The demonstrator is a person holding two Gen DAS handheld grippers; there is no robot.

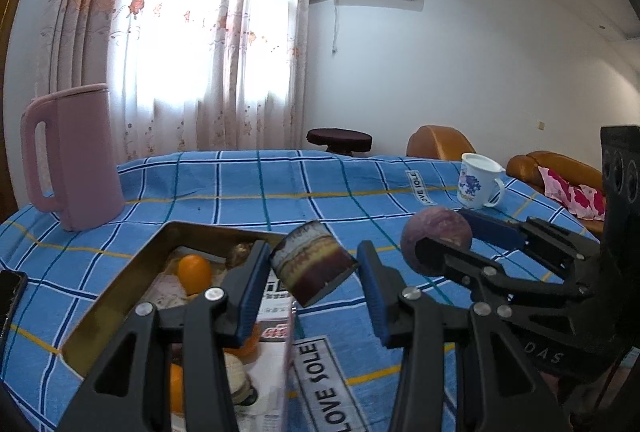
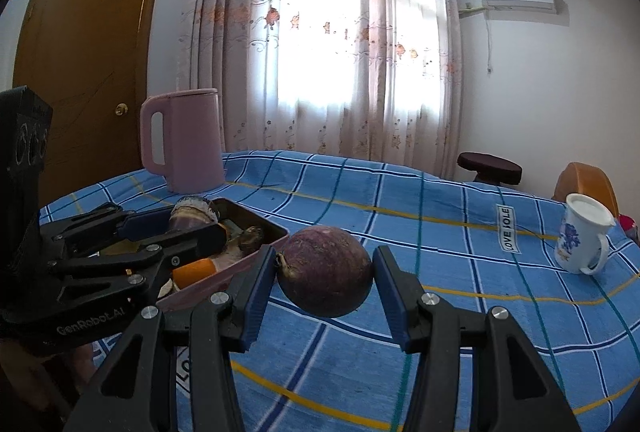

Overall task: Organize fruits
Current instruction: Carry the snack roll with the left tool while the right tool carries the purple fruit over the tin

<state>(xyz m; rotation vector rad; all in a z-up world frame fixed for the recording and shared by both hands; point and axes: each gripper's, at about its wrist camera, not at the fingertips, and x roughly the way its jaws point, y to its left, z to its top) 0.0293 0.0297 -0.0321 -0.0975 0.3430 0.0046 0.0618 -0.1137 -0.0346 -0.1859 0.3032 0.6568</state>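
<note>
My left gripper (image 1: 314, 268) is shut on a short piece of purple sugarcane (image 1: 314, 264) and holds it tilted above the right edge of a tray (image 1: 120, 280). The tray holds an orange (image 1: 194, 272) and other fruit. My right gripper (image 2: 324, 278) is shut on a round purple passion fruit (image 2: 325, 271) and holds it above the blue checked tablecloth (image 2: 440, 232), just right of the tray (image 2: 276, 232). The passion fruit also shows in the left wrist view (image 1: 436, 232).
A pink kettle (image 1: 72, 155) stands at the back left of the table. A white mug with blue flowers (image 1: 478, 185) stands at the back right. A dark phone (image 1: 10, 296) lies at the left edge. Brown armchairs (image 1: 440, 141) stand beyond the table.
</note>
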